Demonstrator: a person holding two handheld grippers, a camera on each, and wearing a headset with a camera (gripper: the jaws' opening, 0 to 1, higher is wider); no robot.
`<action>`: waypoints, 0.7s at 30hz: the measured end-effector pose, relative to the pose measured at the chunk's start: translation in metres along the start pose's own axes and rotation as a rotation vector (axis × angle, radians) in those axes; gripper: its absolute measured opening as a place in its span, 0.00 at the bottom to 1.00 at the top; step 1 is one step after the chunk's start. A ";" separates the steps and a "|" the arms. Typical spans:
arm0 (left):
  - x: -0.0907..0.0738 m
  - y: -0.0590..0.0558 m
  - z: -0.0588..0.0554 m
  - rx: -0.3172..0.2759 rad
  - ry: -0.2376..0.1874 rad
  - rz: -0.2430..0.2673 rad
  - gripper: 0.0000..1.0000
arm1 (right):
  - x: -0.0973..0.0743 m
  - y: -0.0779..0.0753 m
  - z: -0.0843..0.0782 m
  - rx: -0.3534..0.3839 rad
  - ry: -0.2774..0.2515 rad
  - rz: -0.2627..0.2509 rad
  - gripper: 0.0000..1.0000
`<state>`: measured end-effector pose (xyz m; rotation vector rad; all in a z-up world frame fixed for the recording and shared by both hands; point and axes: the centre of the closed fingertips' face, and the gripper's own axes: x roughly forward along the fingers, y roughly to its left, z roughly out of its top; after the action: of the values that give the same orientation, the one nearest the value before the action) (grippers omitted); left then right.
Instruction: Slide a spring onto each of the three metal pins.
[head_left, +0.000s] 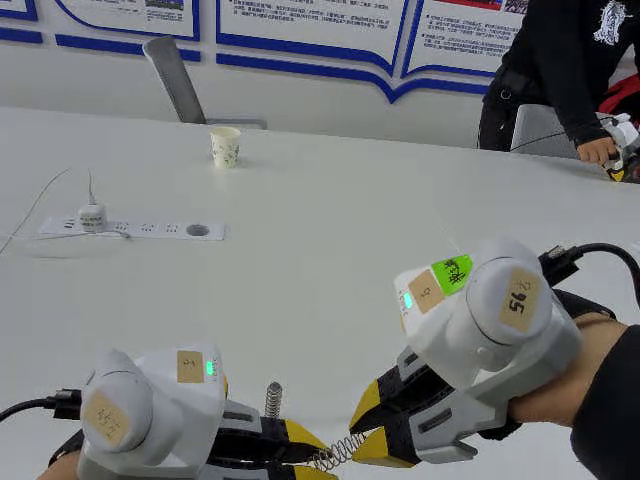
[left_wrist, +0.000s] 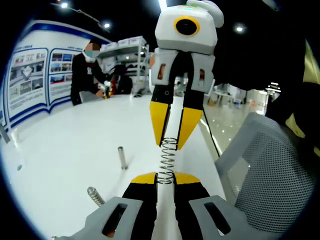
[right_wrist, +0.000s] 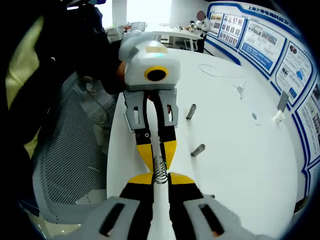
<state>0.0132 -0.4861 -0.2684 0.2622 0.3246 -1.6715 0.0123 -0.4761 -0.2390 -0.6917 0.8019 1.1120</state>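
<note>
Two grippers meet tip to tip at the tabletop's (head_left: 300, 200) near edge. The left gripper (head_left: 312, 455), jaws nearly closed, pinches one end of a stretched spring (head_left: 335, 455). Just beyond it stand a sprung pin (head_left: 273, 398) and a bare pin (left_wrist: 121, 157). The right gripper (head_left: 358, 430), jaws likewise narrowed, clamps the spring's other end.

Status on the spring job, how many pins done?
Done: one sprung pin stands finished. In hand: left gripper and right gripper each pinch an end of the loose spring, which spans between them. Left: seat it. The second pin looks bare in the left gripper view, so probably two pins to go.
</note>
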 end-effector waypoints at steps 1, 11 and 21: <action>0.000 0.000 0.000 0.001 0.001 -0.001 0.12 | 0.000 0.000 0.001 -0.003 0.001 0.001 0.11; 0.004 -0.004 0.001 0.011 0.000 -0.012 0.11 | 0.000 0.003 0.014 -0.039 0.004 0.006 0.11; 0.007 -0.006 0.004 0.018 -0.014 -0.017 0.10 | 0.001 0.003 0.013 -0.020 0.016 0.016 0.13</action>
<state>0.0069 -0.4930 -0.2671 0.2618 0.3028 -1.6931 0.0127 -0.4644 -0.2328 -0.7123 0.8122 1.1318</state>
